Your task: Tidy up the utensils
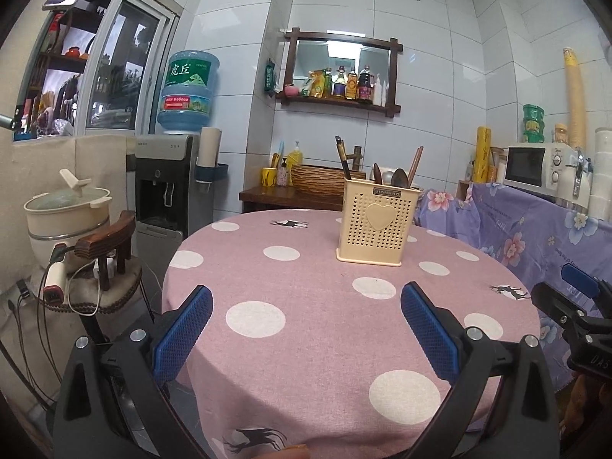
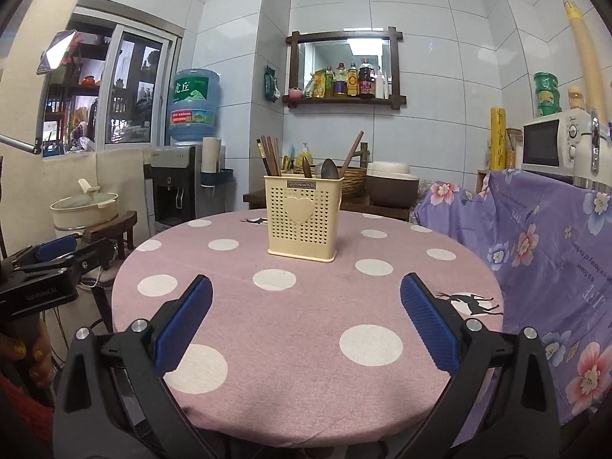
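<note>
Round tabletop (image 2: 306, 363) under a pink cloth with white dots, seen from both wrist cameras. The cream utensil holder (image 2: 302, 218), perforated and bearing a raised heart, stands upright toward the far side of the tabletop, well apart from both tools. It already contains a bundle of dark chopsticks (image 2: 269, 158) at its left, two spoons (image 2: 328, 170) near the middle, and a long wooden handle (image 2: 352, 153) leaning to the right. No loose utensil shows on the cloth.

The left hand-held gripper (image 1: 306, 306) and the right hand-held gripper (image 2: 306, 298) both hover above the near edge, blue pads spread wide and grasping nothing.

Judged step: either the opening or the close of the task, since every visible utensil sits in the holder. A next move, if sorting within compartments is intended, calls for a reach across the tabletop and a narrow pinch on one upright handle without tipping the light holder.

Legible writing: "JIANHAO" on the holder's plate; "虎丘" on the water bottle (image 2: 194, 103); "GetRobot AI" on the left tool's body in the right view. Bottle labels on the wall shelf (image 2: 344, 99) are too small to read.
</note>
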`<state>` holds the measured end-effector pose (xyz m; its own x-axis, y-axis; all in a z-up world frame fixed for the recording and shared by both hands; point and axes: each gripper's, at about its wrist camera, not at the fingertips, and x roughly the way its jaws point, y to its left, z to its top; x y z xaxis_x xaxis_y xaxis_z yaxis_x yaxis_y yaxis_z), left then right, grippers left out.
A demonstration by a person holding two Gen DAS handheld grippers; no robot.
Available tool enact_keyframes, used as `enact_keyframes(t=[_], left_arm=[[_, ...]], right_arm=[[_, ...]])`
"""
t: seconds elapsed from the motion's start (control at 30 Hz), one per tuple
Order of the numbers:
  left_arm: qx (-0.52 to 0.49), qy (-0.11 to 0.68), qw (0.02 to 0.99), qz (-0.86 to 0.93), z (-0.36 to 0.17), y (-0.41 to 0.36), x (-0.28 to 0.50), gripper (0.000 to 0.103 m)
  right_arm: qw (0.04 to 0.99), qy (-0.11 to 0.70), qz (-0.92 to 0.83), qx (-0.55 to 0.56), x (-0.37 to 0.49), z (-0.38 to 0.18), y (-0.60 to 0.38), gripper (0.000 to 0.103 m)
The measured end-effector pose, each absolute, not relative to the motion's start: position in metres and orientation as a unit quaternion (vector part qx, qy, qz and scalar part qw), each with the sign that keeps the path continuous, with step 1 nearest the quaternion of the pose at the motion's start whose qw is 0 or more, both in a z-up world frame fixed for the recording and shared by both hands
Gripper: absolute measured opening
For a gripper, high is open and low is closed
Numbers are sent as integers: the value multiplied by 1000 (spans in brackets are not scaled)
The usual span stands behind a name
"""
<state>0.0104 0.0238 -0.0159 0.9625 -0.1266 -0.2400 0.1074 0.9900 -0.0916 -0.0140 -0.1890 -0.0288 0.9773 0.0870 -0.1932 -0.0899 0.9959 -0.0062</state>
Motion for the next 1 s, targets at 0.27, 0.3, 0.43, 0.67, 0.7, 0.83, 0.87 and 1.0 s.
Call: enact_keyframes(t=[0.27, 0.3, 0.43, 0.67, 0.7, 0.83, 0.87, 1.0], left_arm=[[-39, 121, 990, -59, -16, 24, 7, 98], [-40, 119, 990, -58, -16, 24, 7, 98], [-40, 116, 991, -57, -16, 25, 5, 98], [-38, 116, 991, -57, -16, 24, 5, 98], [-36, 116, 991, -58, -16, 23, 4, 98], [-36, 116, 991, -60, -15, 22, 4, 98], [-36, 116, 991, -60, -15, 23, 4, 98], [-35, 116, 991, -59, -15, 23, 4, 98]], right_arm=[[994, 99, 49, -9, -13, -29, -186, 97], [994, 100, 49, -7, -13, -29, -186, 97], [994, 101, 47, -5, -13, -29, -187, 97], [994, 102, 48, -4, -12, -29, -187, 97], [993, 103, 48, -4, -12, -29, -187, 97], [993, 103, 48, -3, -12, -30, -188, 97], [993, 103, 48, -3, -12, -30, -188, 97], [993, 104, 48, -2, -12, -31, -188, 97]])
